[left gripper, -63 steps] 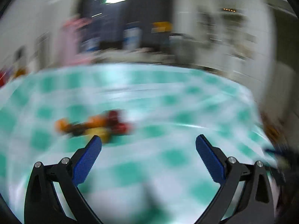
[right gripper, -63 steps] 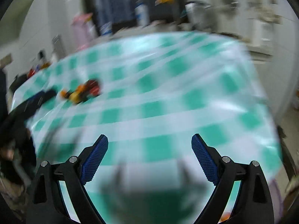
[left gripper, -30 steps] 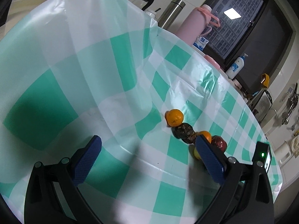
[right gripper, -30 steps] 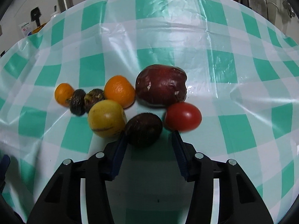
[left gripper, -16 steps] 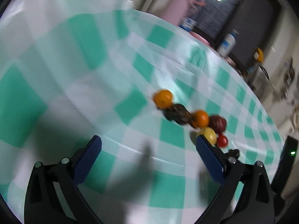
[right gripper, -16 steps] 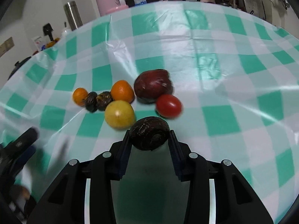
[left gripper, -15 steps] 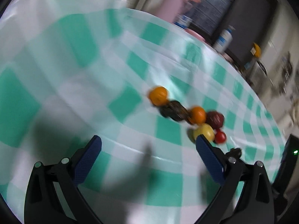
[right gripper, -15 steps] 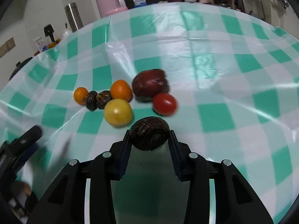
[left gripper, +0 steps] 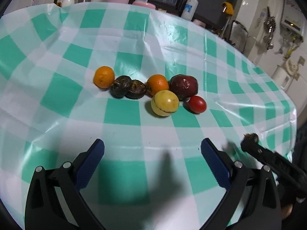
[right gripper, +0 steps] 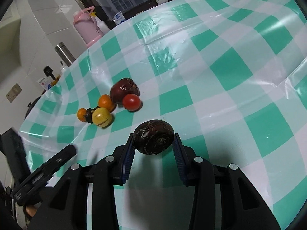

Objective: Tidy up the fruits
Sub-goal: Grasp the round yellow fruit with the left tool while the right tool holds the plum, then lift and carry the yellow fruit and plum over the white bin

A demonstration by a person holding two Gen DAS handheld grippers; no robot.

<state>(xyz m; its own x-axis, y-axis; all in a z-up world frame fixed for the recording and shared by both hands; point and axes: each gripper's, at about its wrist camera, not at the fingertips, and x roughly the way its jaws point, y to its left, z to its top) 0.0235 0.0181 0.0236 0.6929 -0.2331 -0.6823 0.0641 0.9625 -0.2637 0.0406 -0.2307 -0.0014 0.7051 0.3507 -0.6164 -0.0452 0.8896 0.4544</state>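
Observation:
A cluster of fruit lies on the green-and-white checked tablecloth (left gripper: 124, 118): two oranges (left gripper: 103, 76), two dark shrivelled fruits (left gripper: 120, 86), a yellow fruit (left gripper: 164, 103), a dark red fruit (left gripper: 183, 86) and a red tomato (left gripper: 195, 104). My left gripper (left gripper: 152, 157) is open and empty, in front of the cluster. My right gripper (right gripper: 153, 143) is shut on a dark brown round fruit (right gripper: 153, 140), held above the cloth, right of the cluster (right gripper: 107, 107). The right gripper also shows in the left wrist view (left gripper: 249, 138).
A pink jug (right gripper: 87, 26), a steel flask (right gripper: 64, 54), a white pump bottle (left gripper: 190, 5) and small items stand along the table's far side. The table edge falls away at the right (left gripper: 293, 115). A wall with kitchen tools lies beyond.
The right gripper lifted the dark brown fruit and drew back rightward from the cluster. The left gripper swung to face the cluster from nearer.

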